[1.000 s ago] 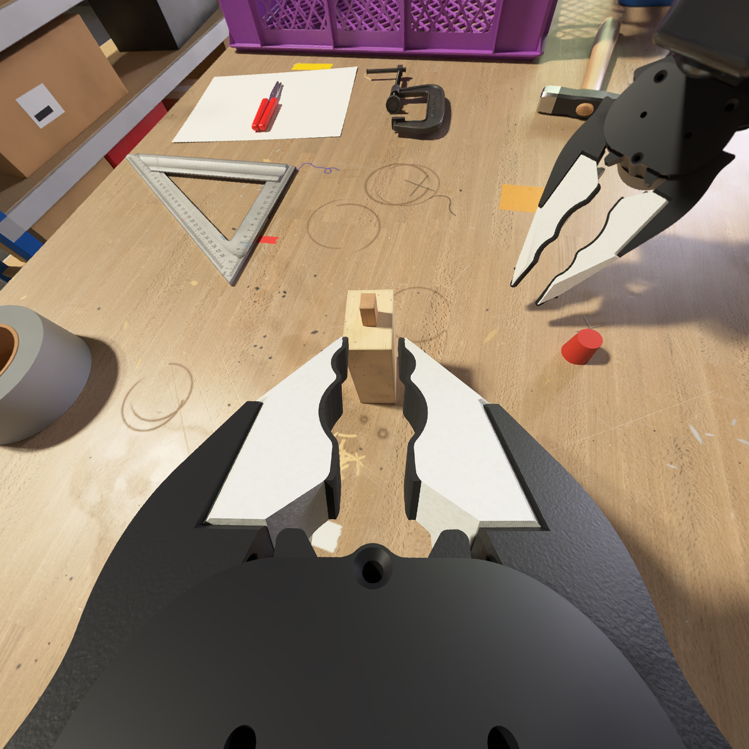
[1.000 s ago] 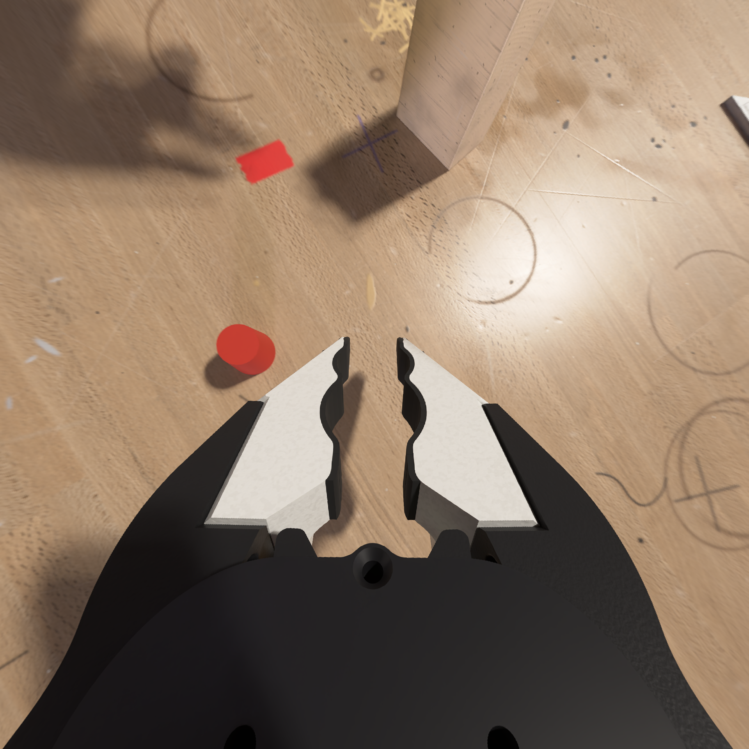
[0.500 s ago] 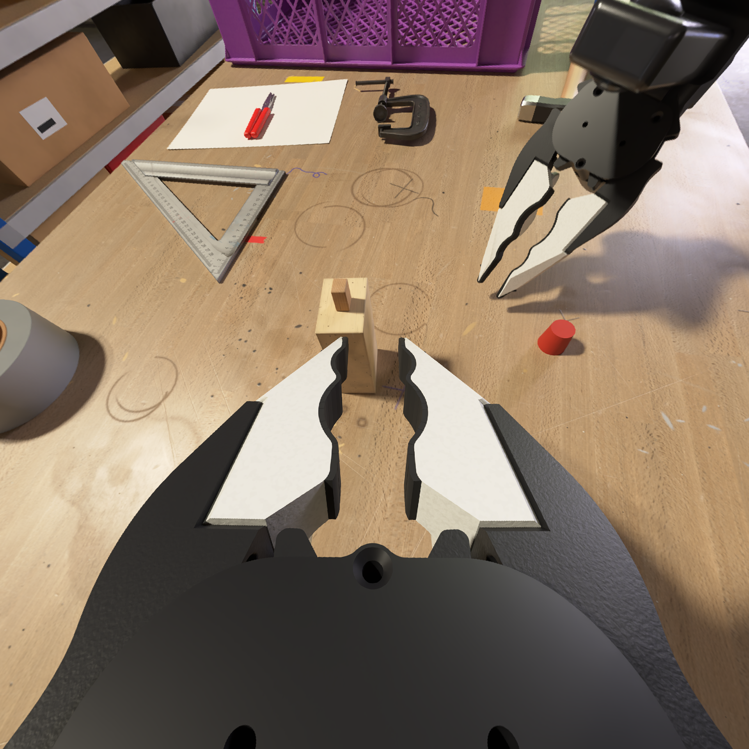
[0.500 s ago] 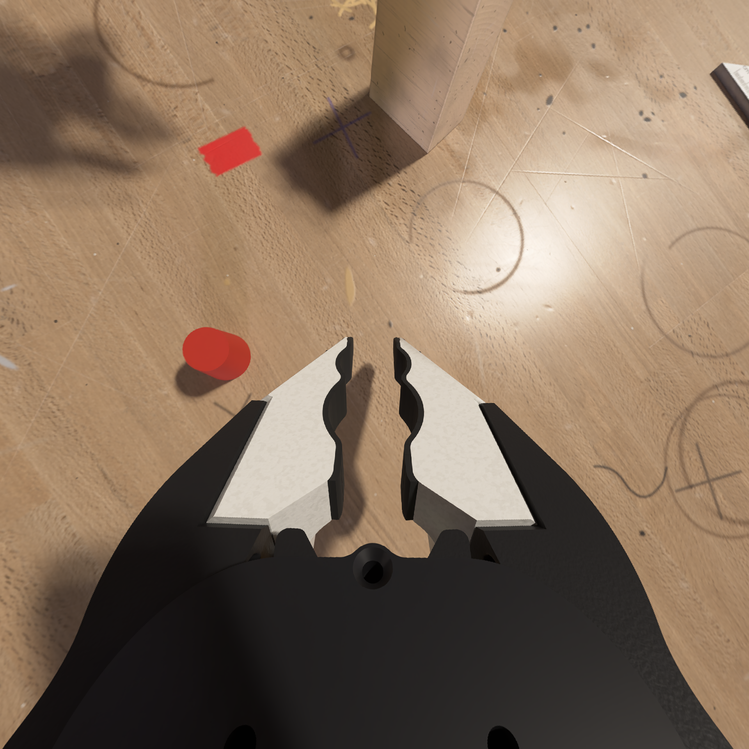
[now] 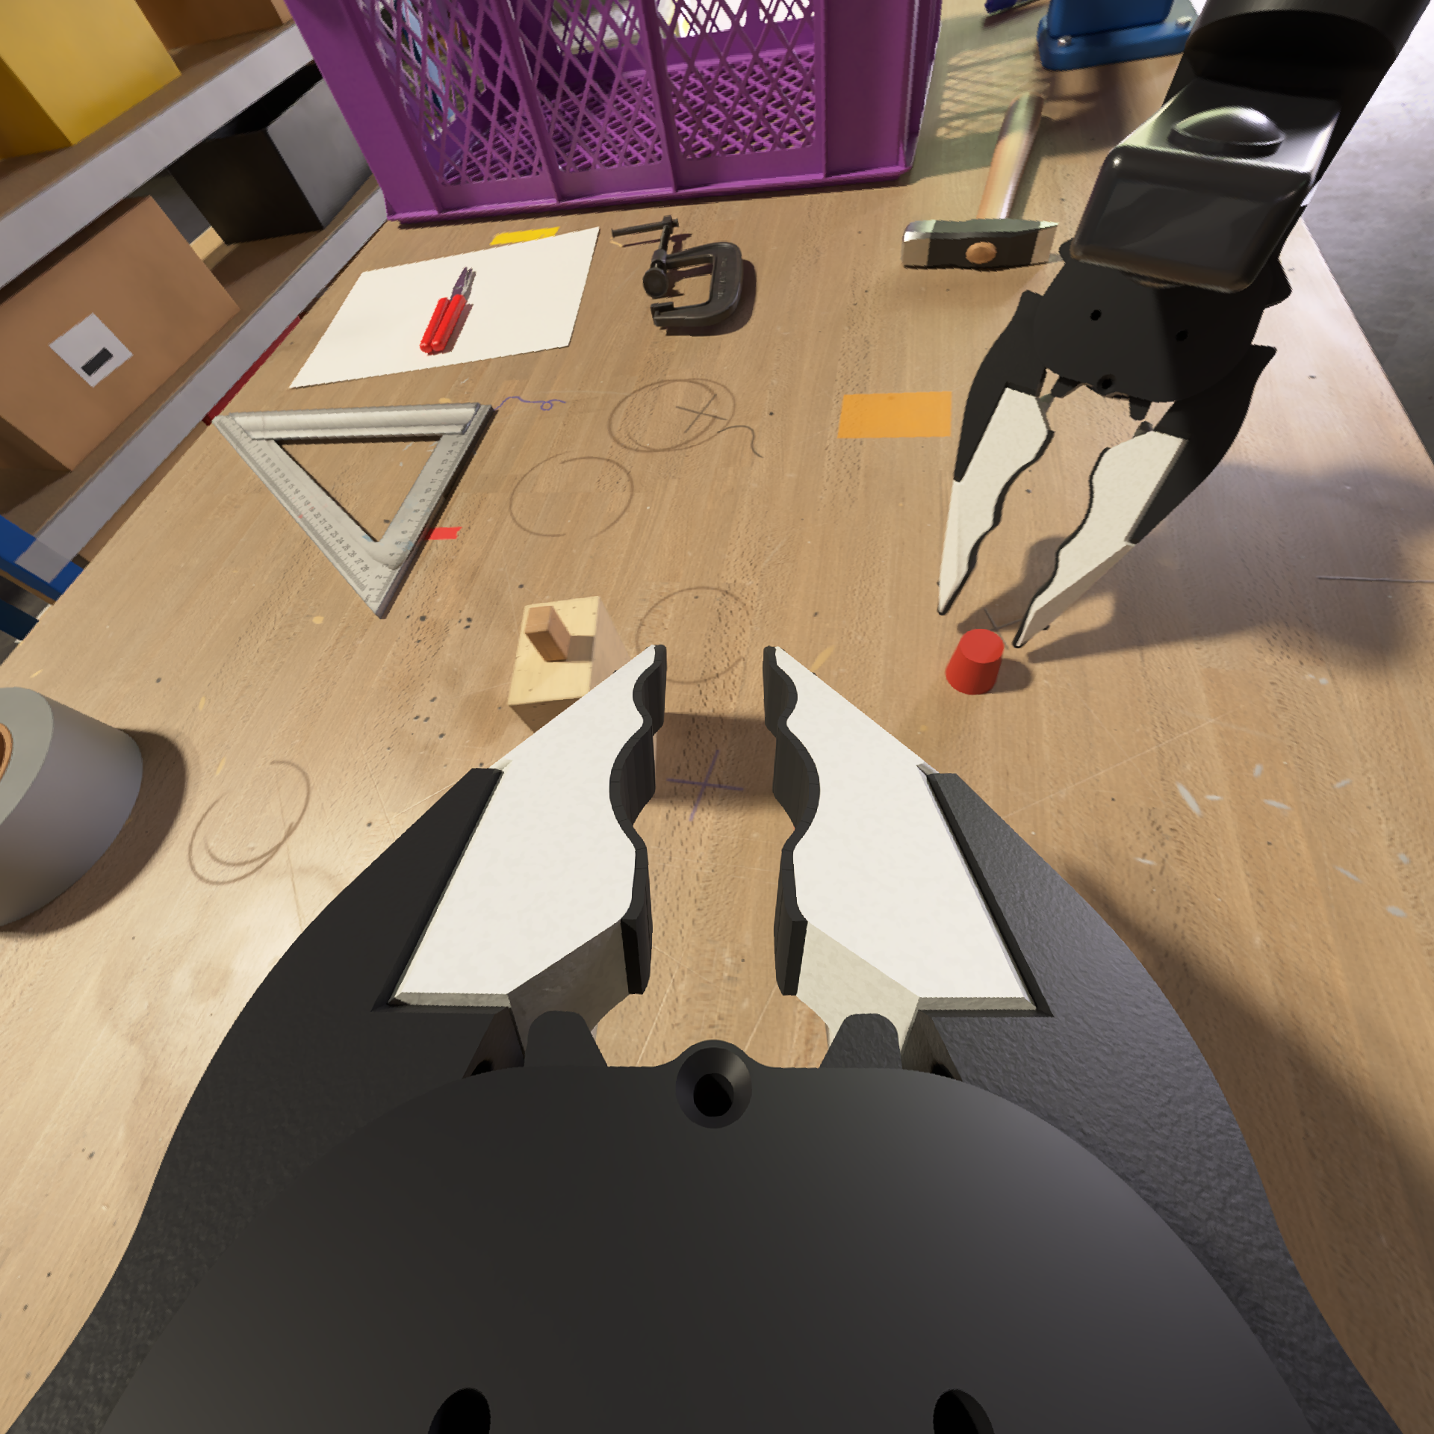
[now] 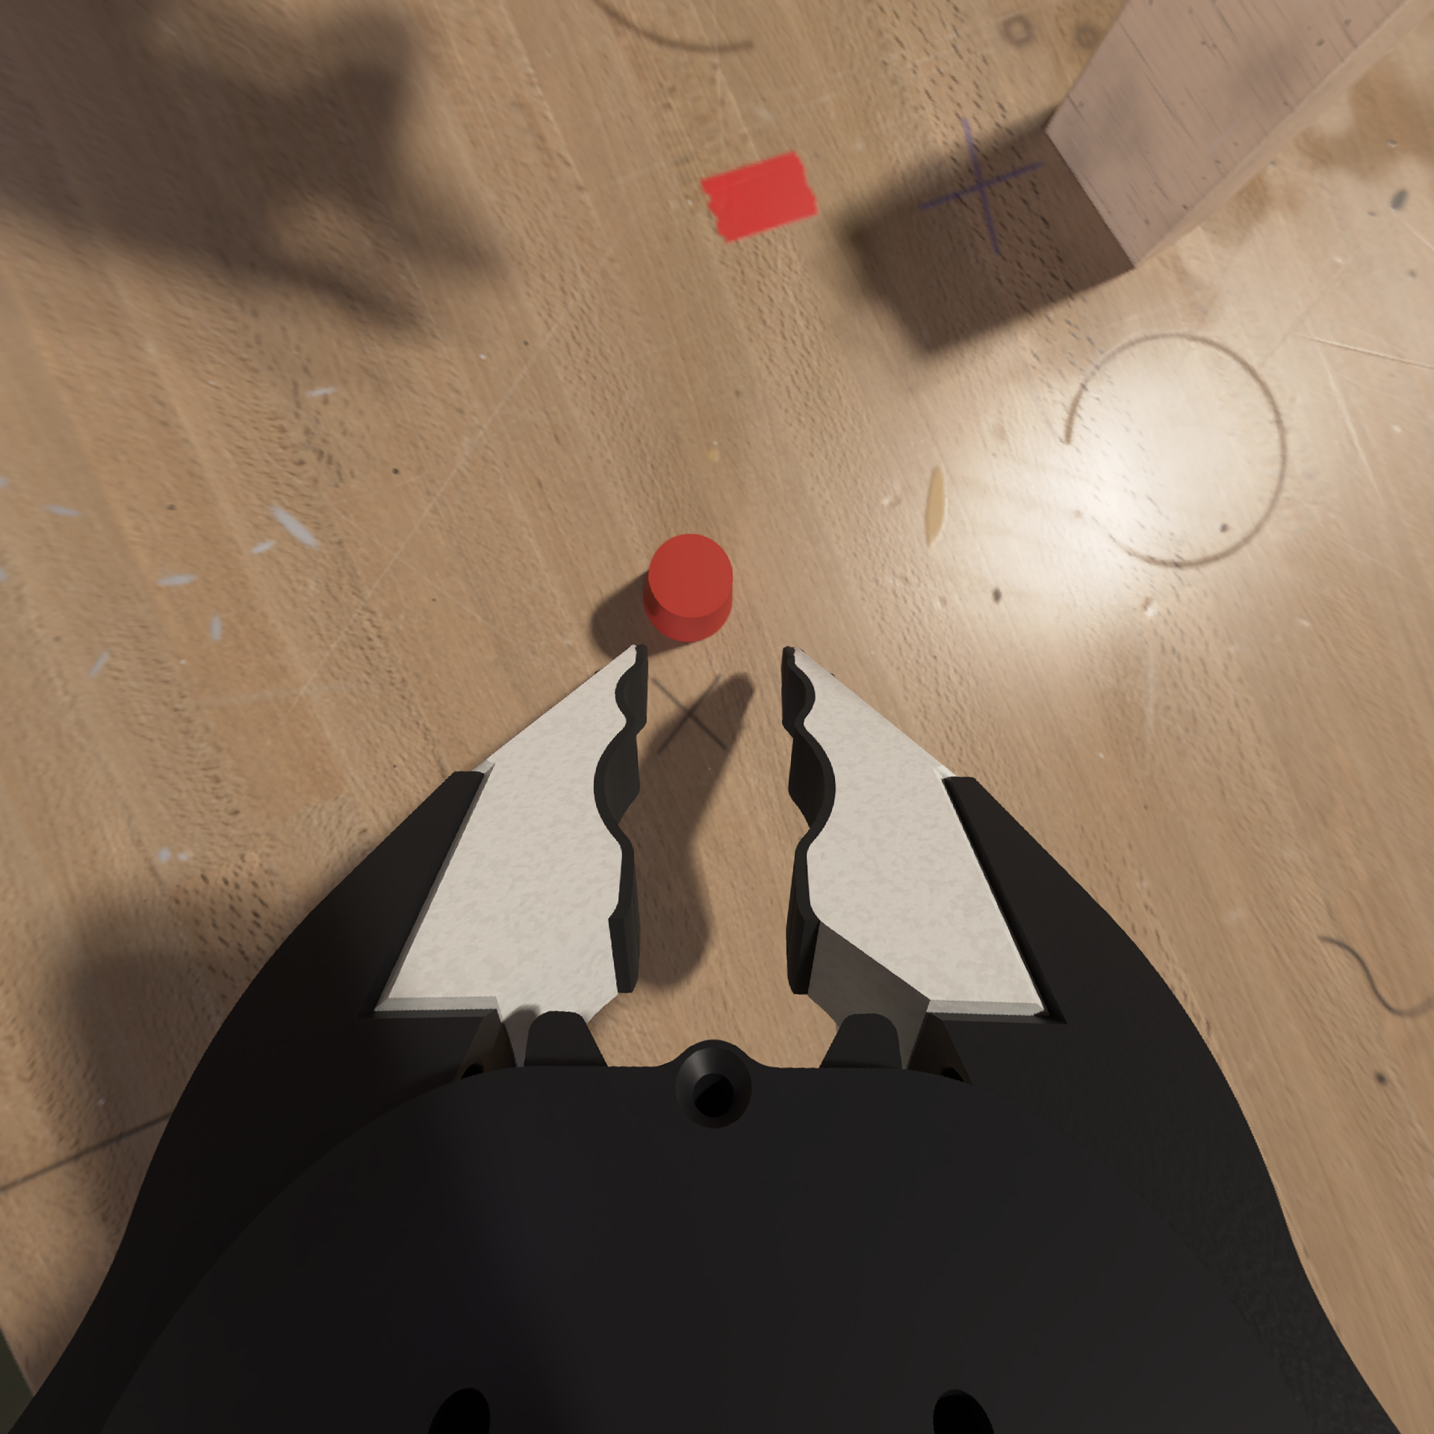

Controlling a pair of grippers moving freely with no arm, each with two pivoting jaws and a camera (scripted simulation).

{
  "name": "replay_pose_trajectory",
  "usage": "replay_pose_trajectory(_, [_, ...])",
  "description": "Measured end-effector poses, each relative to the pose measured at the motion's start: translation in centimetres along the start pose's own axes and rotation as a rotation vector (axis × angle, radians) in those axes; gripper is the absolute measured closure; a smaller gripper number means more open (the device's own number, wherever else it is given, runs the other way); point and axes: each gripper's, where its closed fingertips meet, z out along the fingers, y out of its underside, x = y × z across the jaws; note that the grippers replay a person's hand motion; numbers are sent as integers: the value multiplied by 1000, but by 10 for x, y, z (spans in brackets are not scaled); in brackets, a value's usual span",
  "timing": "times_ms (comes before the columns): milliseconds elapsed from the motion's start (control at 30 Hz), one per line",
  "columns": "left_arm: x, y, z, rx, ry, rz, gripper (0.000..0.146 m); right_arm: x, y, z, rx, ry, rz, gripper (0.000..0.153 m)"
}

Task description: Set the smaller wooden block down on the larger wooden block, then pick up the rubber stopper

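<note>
The small brown wooden block (image 5: 549, 632) rests on top of the larger pale wooden block (image 5: 562, 667), which stands on the bench. My left gripper (image 5: 714, 659) is open and empty, just right of and nearer than the blocks. The red rubber stopper (image 5: 974, 661) stands on the bench to the right. My right gripper (image 5: 981, 625) hangs open with its tips just behind the stopper. In the right wrist view the stopper (image 6: 689, 587) stands just ahead of the open gripper (image 6: 712, 659), and a corner of the large block (image 6: 1164, 132) shows at the top right.
A purple crate (image 5: 621, 101), white sheet (image 5: 458, 306) with red markers (image 5: 444, 322), black C-clamp (image 5: 698, 283) and hammer (image 5: 981, 233) lie at the back. A metal triangle square (image 5: 365, 481) and grey tape roll (image 5: 54, 807) lie left. Shelves with boxes (image 5: 93, 326) line the left edge.
My left gripper has pulled back and shifted right, away from the stacked blocks. My right gripper has opened wider, dropped toward the bench and lined up with the stopper.
</note>
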Motion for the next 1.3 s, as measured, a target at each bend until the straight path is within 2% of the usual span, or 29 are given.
replay_pose_trajectory(167, [17,2,-8,3,-11,16,121,4,3,-4,-32,96,37,111])
replay_pose_trajectory(267, [23,11,-11,-13,-30,10,121,8,5,-3,-38,153,128,104])
replay_pose_trajectory(333, [27,16,-13,-18,-39,5,121,5,4,1,-34,143,187,105])
replay_pose_trajectory(433, [31,20,-15,-11,-35,-8,121,2,2,4,-6,111,228,115])
replay_pose_trajectory(467, [32,20,-15,-9,-34,-12,121,3,2,4,6,114,233,121])
replay_pose_trajectory(533, [37,22,-14,-8,-26,-12,121,3,1,3,38,115,239,144])
replay_pose_trajectory(600, [42,23,-13,-12,-15,-8,121,3,3,1,33,116,232,149])
replay_pose_trajectory(700, [51,26,-10,-24,2,-3,121,7,3,-4,20,146,241,145])
replay_pose_trajectory(833, [56,32,-8,-32,8,-11,121,-5,-9,-1,42,97,257,115])
replay_pose_trajectory(900, [59,34,-9,-27,11,-15,121,-8,-12,2,43,96,219,109])
replay_pose_trajectory(1100, [62,38,-10,-21,21,-23,121,-7,-13,13,23,64,217,120])
replay_pose_trajectory(1167, [62,38,-9,-17,23,-25,121,-6,-14,14,27,55,212,130])
replay_pose_trajectory(1300, [61,37,-7,-4,21,-28,121,-5,-15,10,49,71,176,129])
